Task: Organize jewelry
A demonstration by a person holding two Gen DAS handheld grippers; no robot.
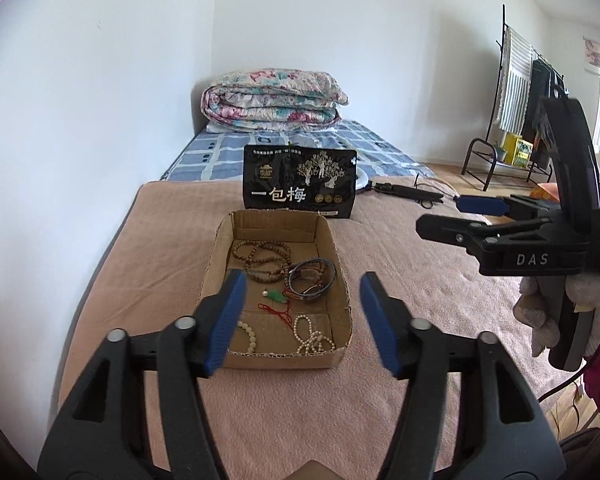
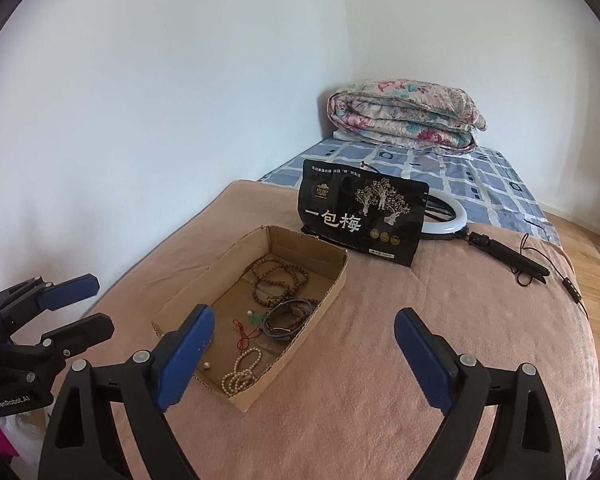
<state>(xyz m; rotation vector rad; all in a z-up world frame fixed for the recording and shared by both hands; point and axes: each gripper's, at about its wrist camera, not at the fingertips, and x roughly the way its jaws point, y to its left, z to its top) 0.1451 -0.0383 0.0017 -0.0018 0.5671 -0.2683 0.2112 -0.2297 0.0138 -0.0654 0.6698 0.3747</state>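
Where the left gripper (image 1: pixel 302 322) hangs with jaws apart and empty above the near end of the cardboard tray (image 1: pixel 338 248), its left finger (image 1: pixel 224 320) hides part of a pale bead bracelet (image 1: pixel 250 336). Brown prayer beads (image 1: pixel 266 260), bangles (image 1: pixel 312 280), a green pendant (image 1: pixel 277 296) and a white bead strand (image 1: pixel 310 336) lie inside. A black snack pouch (image 1: pixel 300 184) stands at the far end, screening most of a ring light (image 2: pixel 452 224); the right gripper (image 2: pixel 304 360), also spread empty, hangs to the tray's right.

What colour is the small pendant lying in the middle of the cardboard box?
Green, on a red cord; the pendant shows best in the left wrist view.
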